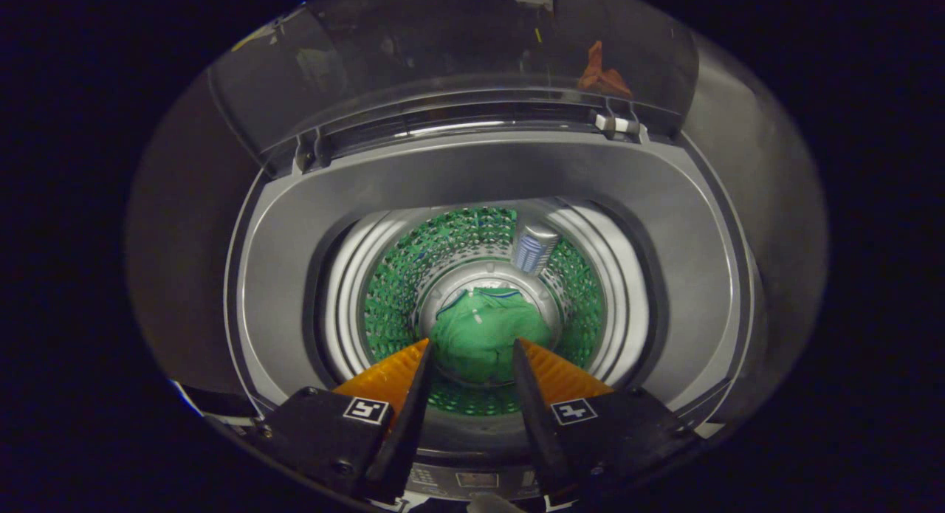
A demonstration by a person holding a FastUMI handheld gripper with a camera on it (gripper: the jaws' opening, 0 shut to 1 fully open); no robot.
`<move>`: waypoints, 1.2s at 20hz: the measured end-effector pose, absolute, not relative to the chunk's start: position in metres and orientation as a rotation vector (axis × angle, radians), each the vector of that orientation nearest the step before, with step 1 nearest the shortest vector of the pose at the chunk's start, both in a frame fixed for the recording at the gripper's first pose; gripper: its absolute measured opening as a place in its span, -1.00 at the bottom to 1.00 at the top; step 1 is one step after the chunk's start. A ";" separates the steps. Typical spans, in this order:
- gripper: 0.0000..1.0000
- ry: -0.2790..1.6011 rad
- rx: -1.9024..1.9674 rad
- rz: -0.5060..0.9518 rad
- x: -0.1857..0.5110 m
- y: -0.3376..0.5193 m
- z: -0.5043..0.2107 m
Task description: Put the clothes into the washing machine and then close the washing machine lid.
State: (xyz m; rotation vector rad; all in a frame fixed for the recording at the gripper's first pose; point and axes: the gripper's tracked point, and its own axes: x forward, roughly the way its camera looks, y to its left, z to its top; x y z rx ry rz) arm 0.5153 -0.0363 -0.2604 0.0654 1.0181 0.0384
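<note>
In your gripper view you are looking straight down into the open top of the washing machine, with your gripper hanging over its mouth. Your two fingers stand spread apart with a clear gap between them, and they press on nothing. Through that gap, well beyond the fingertips, you see the green clothes lying crumpled on the floor of the drum, already inside the machine. The garment has a thin blue trim along its upper edge. The perforated drum wall around it glows green with the reflection of the fabric. On the far side of the drum, just past the clothes, a small ribbed cylinder is mounted on the wall. The grey top frame of the machine rings the drum opening, and its front edge sits right under your fingers, where a strip of control panel peeks out between them. The washing machine lid is a dark see-through panel standing raised at the far side of the opening, hinged along the back, so it is not closed.
</note>
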 end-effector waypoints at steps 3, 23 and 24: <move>0.32 1.003 0.040 0.049 0.513 -0.037 -0.257; 0.32 0.496 -0.031 0.084 0.560 -0.018 -0.049; 0.32 0.482 -0.022 0.085 0.561 -0.019 -0.037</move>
